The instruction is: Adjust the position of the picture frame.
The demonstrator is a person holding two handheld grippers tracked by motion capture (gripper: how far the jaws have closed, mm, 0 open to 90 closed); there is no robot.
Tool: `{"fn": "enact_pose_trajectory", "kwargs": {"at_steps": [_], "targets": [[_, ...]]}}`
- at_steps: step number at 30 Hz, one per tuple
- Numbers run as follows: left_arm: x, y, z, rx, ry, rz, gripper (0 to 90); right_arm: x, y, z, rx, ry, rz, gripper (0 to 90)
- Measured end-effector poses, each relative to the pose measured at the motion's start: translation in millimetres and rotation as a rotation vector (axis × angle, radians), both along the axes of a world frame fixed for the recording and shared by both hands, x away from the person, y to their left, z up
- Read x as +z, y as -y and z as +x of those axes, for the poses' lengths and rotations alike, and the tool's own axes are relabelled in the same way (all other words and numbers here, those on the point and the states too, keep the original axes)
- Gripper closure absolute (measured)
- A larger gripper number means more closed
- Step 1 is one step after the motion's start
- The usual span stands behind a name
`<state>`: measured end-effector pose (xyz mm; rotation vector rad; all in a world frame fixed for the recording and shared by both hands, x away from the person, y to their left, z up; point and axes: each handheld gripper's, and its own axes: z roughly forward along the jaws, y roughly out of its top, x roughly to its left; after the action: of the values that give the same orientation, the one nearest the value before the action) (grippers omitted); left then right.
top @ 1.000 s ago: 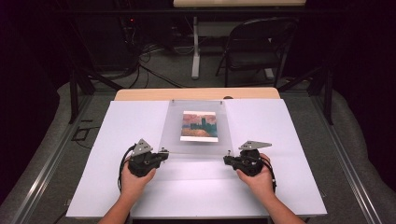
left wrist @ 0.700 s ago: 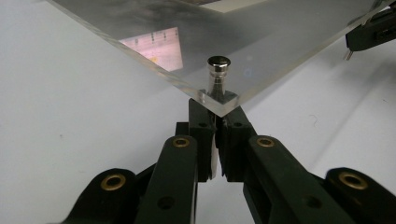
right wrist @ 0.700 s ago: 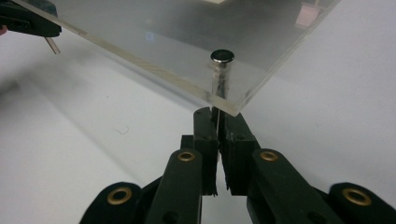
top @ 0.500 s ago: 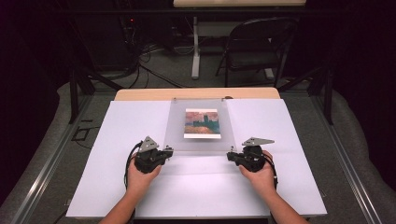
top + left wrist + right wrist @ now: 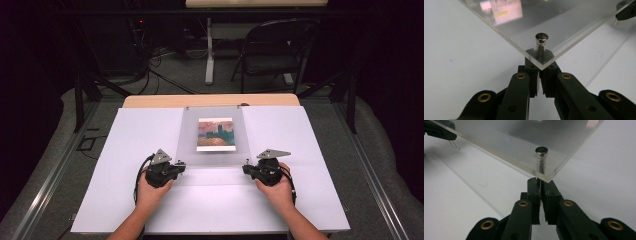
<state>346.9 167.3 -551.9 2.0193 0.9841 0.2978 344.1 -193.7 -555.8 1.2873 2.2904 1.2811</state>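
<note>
Pinching acrylic sheet near corners, left tool and right tool, jaws pressed together.

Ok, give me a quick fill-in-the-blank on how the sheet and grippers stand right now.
1. The clear sheet lies over a small ____ on the table.
2. Each gripper's jaws are shut on a metal ____ at a near corner of the sheet.
3. In the high view, the left gripper is at the sheet's near ____ corner.
4. The right gripper is held by the person's ____ hand.

Missing words: picture; pin; left; right
</note>
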Motion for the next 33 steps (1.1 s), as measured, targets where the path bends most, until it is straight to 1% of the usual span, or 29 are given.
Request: {"fn": "enact_pose_trajectory", "kwargs": {"at_steps": [3, 4, 5, 6, 11, 16, 19, 21, 24, 25, 27, 28, 29, 31, 32, 33], "targets": [[-2.5, 0.7, -0.1, -0.002, -0.004, 0.016, 84.7, -2.1, -0.4, 0.3, 0.002, -0.002, -0.01, 85.5], [-3.5, 0.7, -0.1, -0.002, -0.01, 0.016, 84.7, -2.6, -0.8, 0.1, 0.004, -0.008, -0.019, 85.4], [-4.5, 0.6, -0.1, 0.0, -0.005, 0.01, 84.7, -3.6, -1.2, 0.0, 0.004, -0.006, -0.02, 85.4], [-4.4, 0.2, -0.1, -0.002, -0.008, 0.011, 84.7, -4.1, -1.3, 0.1, 0.005, 0.0, -0.019, 85.4], [-5.3, 0.9, -1.5, 0.005, 0.003, 0.011, 84.4, -5.1, -1.1, -1.3, 0.002, 0.004, -0.013, 85.3], [-5.5, 2.0, -2.0, 0.003, 0.018, 0.031, 82.4, -5.9, -0.3, -1.7, -0.003, 0.006, 0.002, 84.0], [-6.1, 4.3, -2.8, 0.001, 0.02, 0.031, 77.9, -5.1, 0.2, -2.9, -0.005, 0.002, 0.009, 79.3], [-6.3, 4.6, -3.2, -0.005, 0.018, 0.017, 73.9, -4.3, -1.0, -4.6, -0.002, 0.007, 0.004, 74.5], [-5.9, 4.2, -4.7, -0.02, 0.007, -0.008, 63.5, -2.4, -3.3, -8.3, 0.001, 0.037, -0.009, 64.5], [-5.5, 3.9, -5.9, -0.023, 0.007, -0.011, 59.3, -1.9, -3.5, -9.5, 0.004, 0.041, -0.015, 62.7], [-3.7, 2.7, -9.2, -0.022, 0.015, -0.023, 53.7, 0.6, -2.4, -13.8, 0.005, 0.045, -0.02, 58.6], [-2.2, 1.3, -10.7, -0.023, 0.015, -0.027, 50.7, 1.4, -1.9, -15.4, 0.011, 0.064, -0.017, 55.3], [-1.3, 0.4, -12.4, -0.019, 0.011, -0.042, 48.6, 2.7, -0.8, -17.1, 0.013, 0.077, -0.032, 53.3], [0.9, -2.0, -15.2, -0.014, 0.011, -0.041, 44.9, 4.1, 0.9, -21.0, 0.018, 0.071, -0.038, 49.8], [2.2, -3.8, -16.7, -0.019, 0.014, -0.038, 44.0, 4.3, 1.7, -23.2, 0.02, 0.064, -0.045, 49.1], [2.9, -5.0, -18.3, -0.021, 0.027, -0.039, 43.1, 4.6, 2.6, -25.5, 0.022, 0.066, -0.054, 48.7]]}}
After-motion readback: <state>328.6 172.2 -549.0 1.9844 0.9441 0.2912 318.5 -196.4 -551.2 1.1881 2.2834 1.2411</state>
